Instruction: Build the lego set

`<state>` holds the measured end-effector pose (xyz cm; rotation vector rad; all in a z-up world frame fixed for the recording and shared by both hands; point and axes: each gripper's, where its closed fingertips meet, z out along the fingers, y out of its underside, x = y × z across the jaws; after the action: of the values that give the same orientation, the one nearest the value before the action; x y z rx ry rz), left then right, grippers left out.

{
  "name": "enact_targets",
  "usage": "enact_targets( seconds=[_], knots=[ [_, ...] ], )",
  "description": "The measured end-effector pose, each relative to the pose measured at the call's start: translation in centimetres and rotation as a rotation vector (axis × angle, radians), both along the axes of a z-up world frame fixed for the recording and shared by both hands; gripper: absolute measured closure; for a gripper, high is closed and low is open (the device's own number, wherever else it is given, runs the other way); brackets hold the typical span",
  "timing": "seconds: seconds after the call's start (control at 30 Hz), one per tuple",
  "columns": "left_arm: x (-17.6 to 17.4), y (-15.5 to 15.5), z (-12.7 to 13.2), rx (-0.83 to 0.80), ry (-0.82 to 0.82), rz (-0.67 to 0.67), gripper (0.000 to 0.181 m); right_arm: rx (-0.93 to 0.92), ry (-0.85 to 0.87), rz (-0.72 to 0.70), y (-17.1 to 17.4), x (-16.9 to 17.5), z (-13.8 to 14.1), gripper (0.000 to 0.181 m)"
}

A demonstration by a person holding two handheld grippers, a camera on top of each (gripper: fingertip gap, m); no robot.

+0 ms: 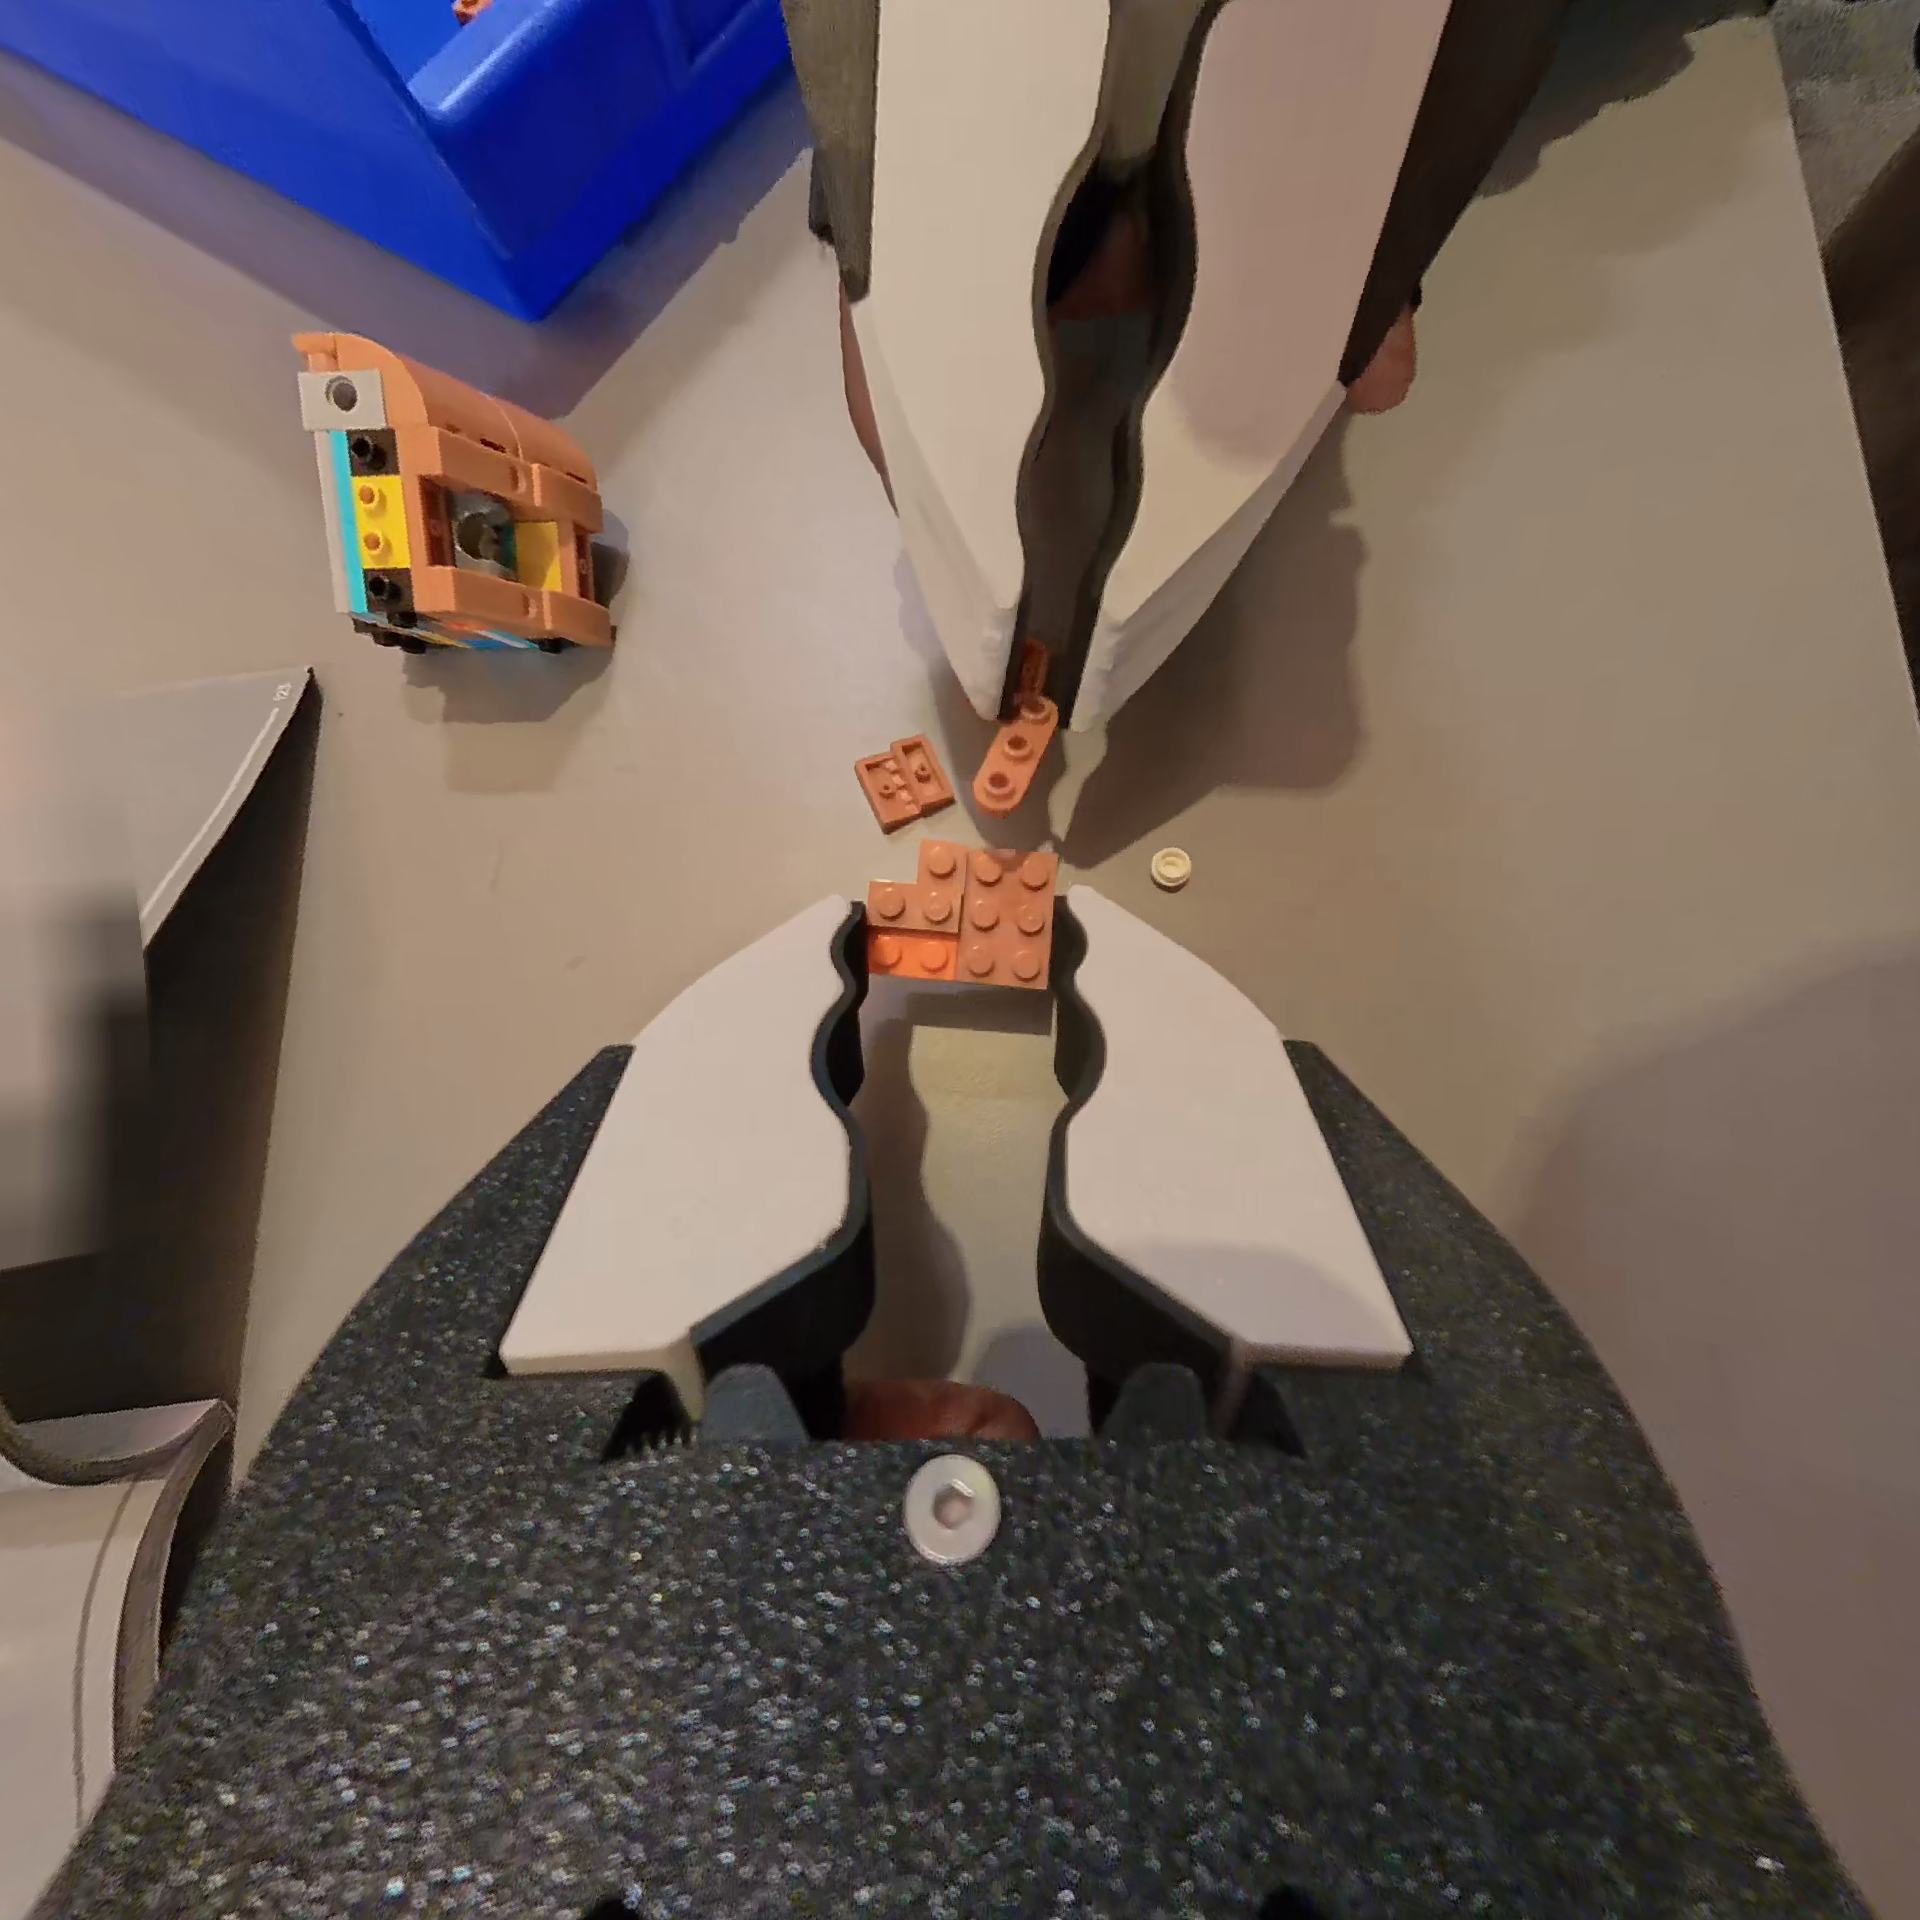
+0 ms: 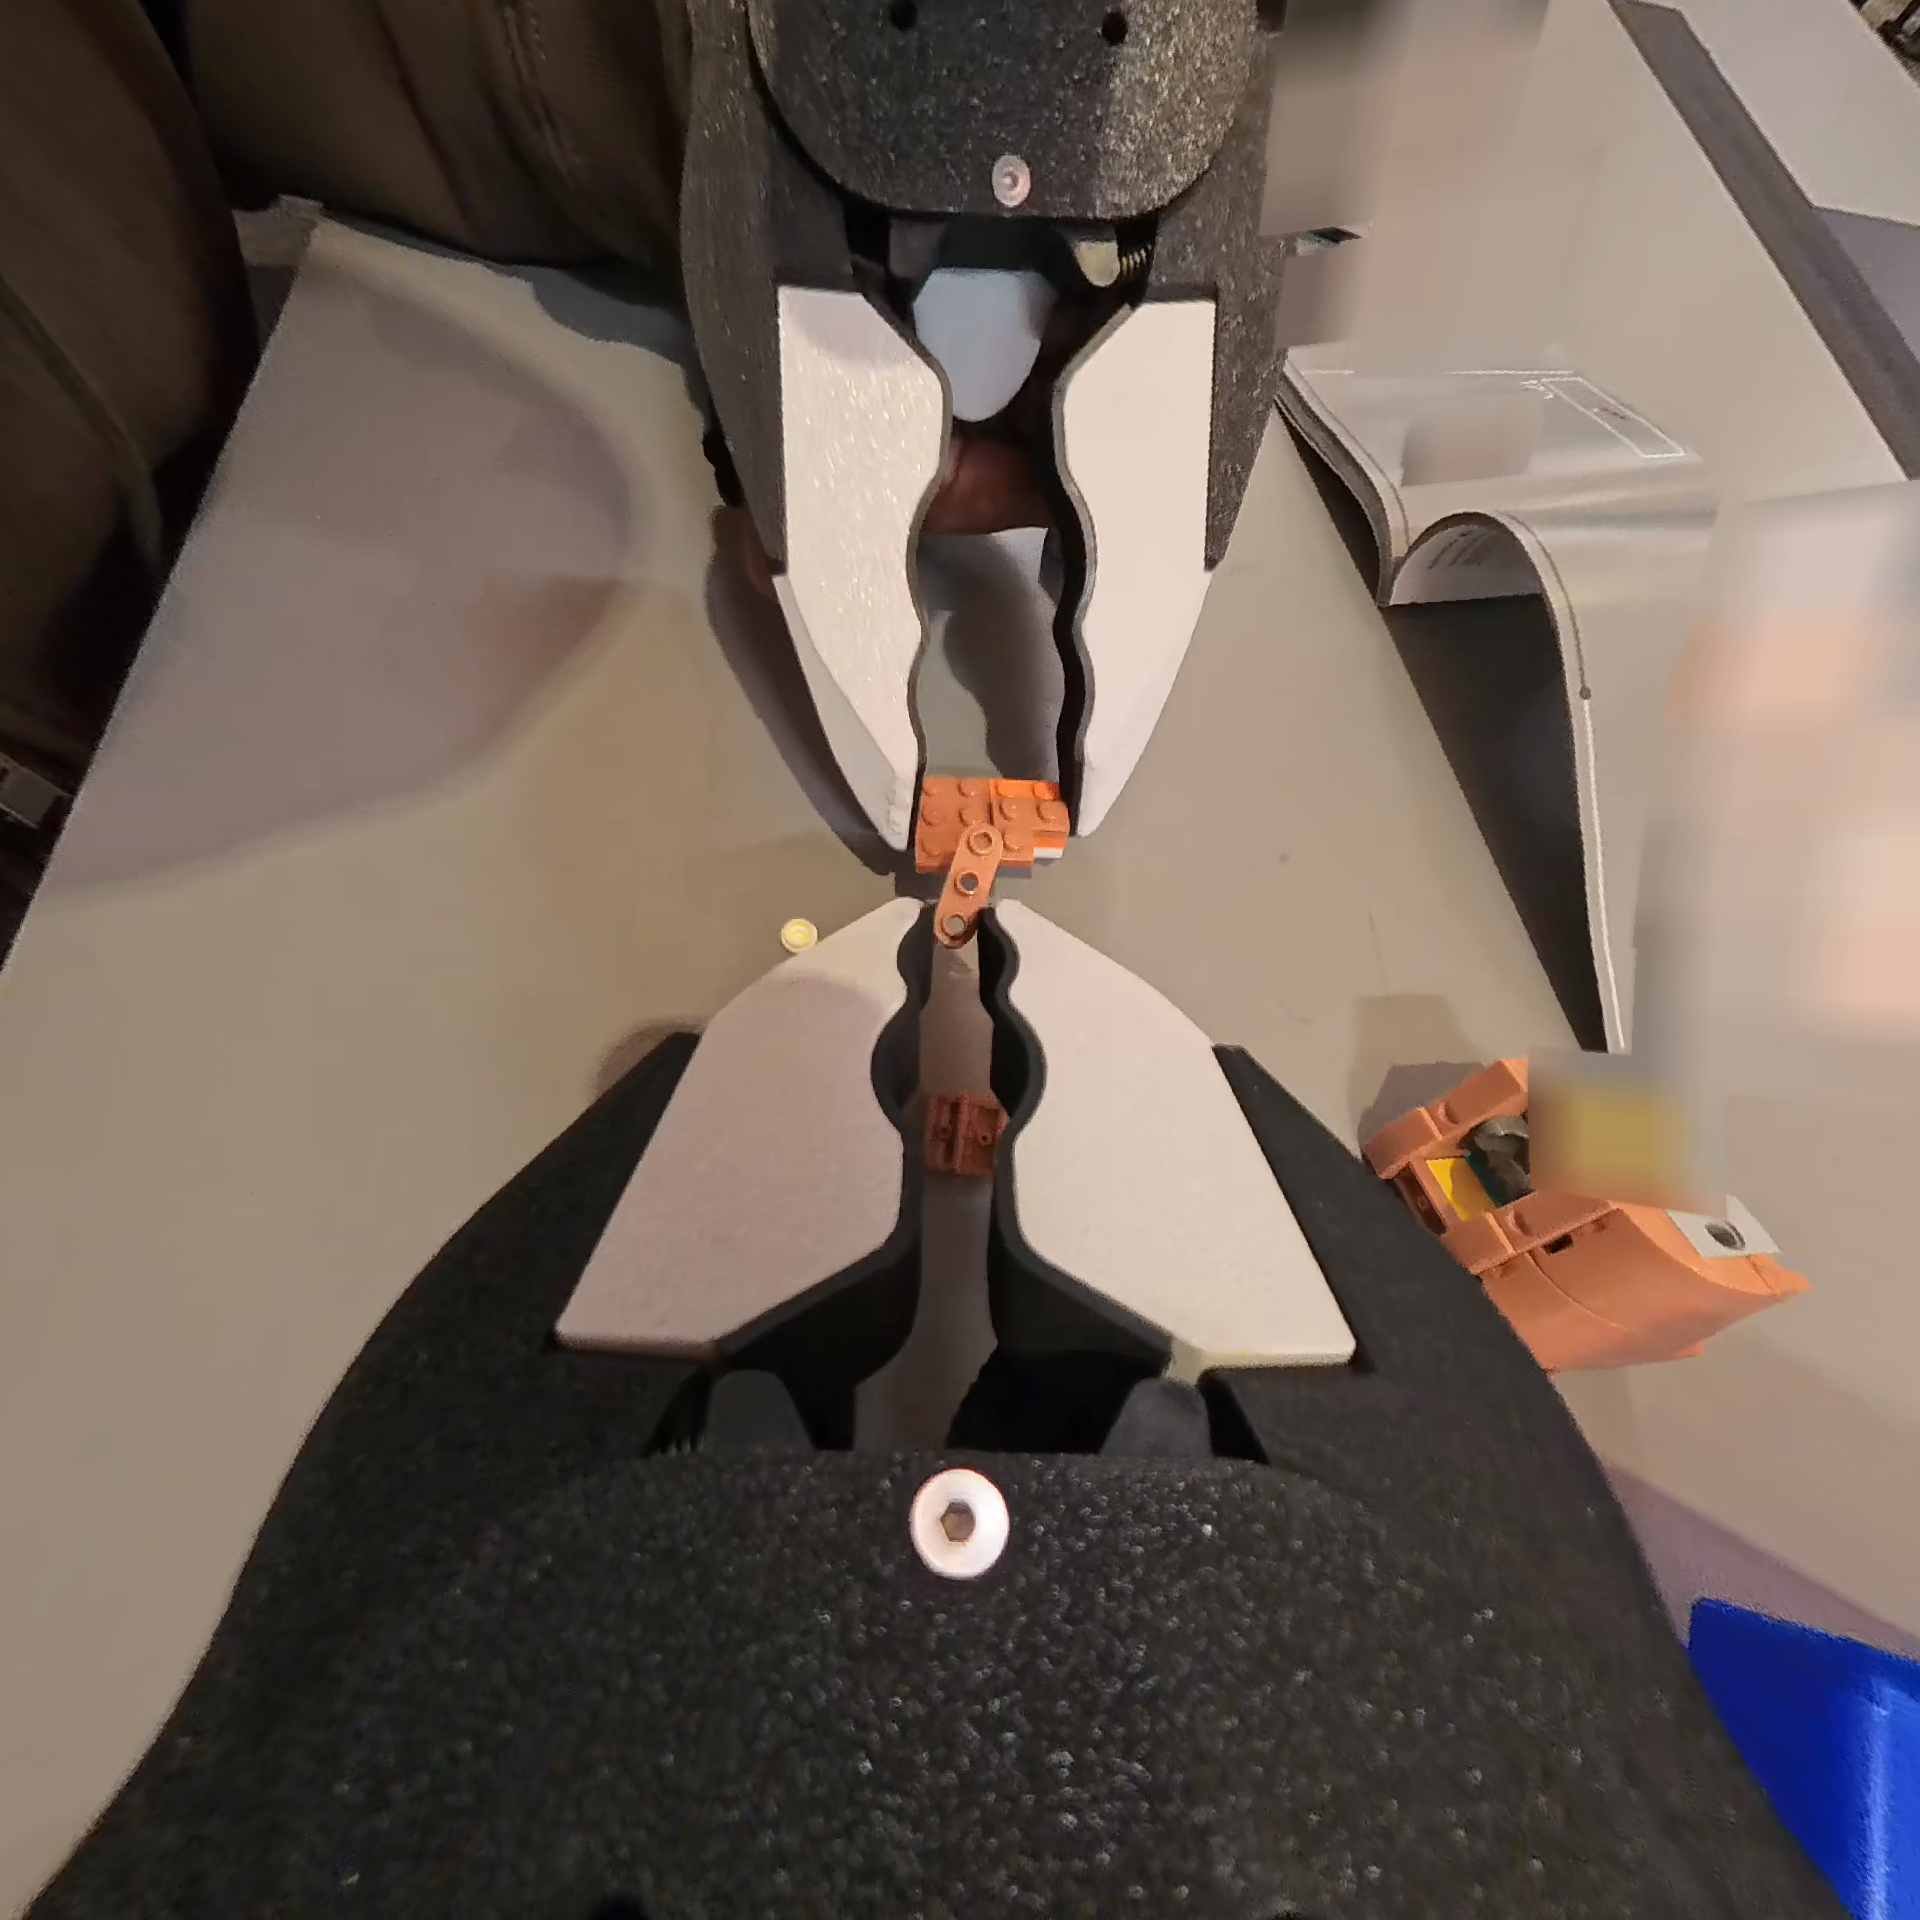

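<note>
The left gripper [image 1: 961, 914] has its jaws clamped on a stack of brown studded plates [image 1: 966, 914] held just above the grey counter [image 1: 1558, 831]. Facing it, the right gripper [image 1: 1039, 696] has its jaws pinched on one end of a rounded brown two-hole plate [image 1: 1013, 767], tilted near the stack. Beside them lie a small brown hinge piece [image 1: 904, 784] and a pale round stud [image 1: 1171, 865]; farther left sit the part-built model [image 1: 457, 509] and a blue bin [image 1: 436, 125].

Landmark: plate stack [image 1: 966, 920], on the table [image 1: 1558, 935], between the left gripper [image 1: 961, 925] fingertips. In the left wrist view: rounded plate [image 1: 1013, 769] just behind it, in the right gripper [image 1: 1039, 696]; small hinge piece [image 1: 902, 781] behind-left; round stud [image 1: 1171, 865] right; chest model [image 1: 457, 509] far left-behind; bin [image 1: 416, 125] beyond; booklet [image 1: 197, 810] left.
</note>
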<state>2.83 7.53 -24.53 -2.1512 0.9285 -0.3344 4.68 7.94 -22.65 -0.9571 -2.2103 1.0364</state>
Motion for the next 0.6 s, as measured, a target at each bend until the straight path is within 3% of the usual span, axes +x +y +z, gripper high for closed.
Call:
enact_targets(
  seconds=[0.6],
  knots=[
    [0.7, -0.7, -0.7, -0.041, 0.027, -0.024, 0.147, 0.176, -0.084, 0.038, -1.2, -0.5, -1.4, 0.173]
  ],
)
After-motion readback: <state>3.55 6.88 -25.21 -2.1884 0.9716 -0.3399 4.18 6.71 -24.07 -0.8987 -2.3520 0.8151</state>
